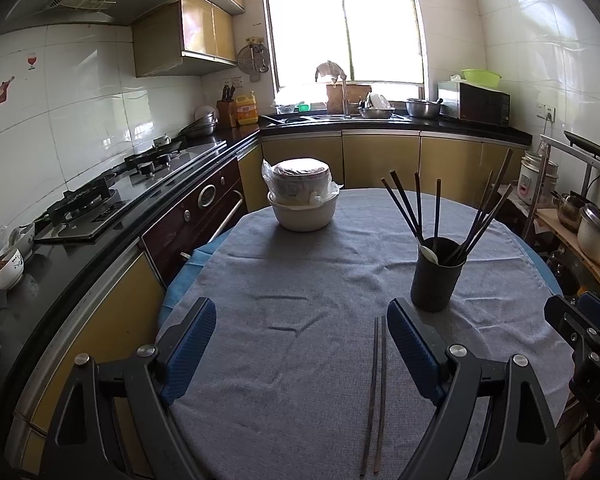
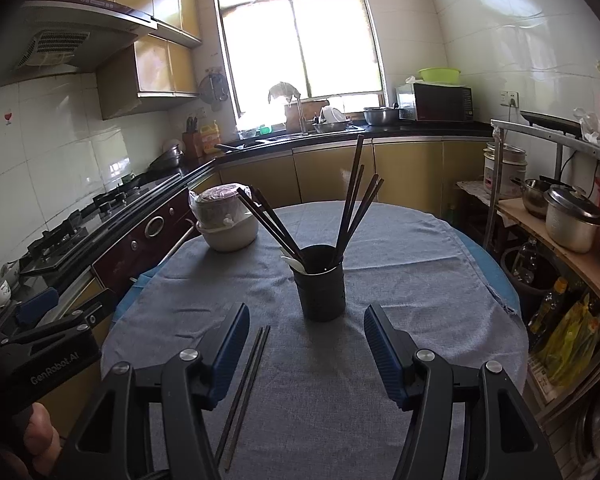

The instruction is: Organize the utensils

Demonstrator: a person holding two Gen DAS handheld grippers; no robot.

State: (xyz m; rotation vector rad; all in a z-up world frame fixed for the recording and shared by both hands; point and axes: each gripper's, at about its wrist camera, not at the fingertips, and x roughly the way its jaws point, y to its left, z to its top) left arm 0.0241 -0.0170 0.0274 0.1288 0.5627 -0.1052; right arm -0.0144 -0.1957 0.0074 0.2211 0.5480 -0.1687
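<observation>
Jaws of both the left gripper [image 1: 302,354] and right gripper [image 2: 306,350] stood open and empty as one last pair of chopsticks [image 1: 376,392] lay on the cloth-covered table [image 1: 300,264], near the nearly filled holder [image 1: 436,276].

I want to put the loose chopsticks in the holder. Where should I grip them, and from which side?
Grip the pair of chopsticks near mid-length, coming from above with the tongs across their length. They lie flat, side by side on the grey cloth, so one pinch probably takes both. The right tongs are open and close.
</observation>
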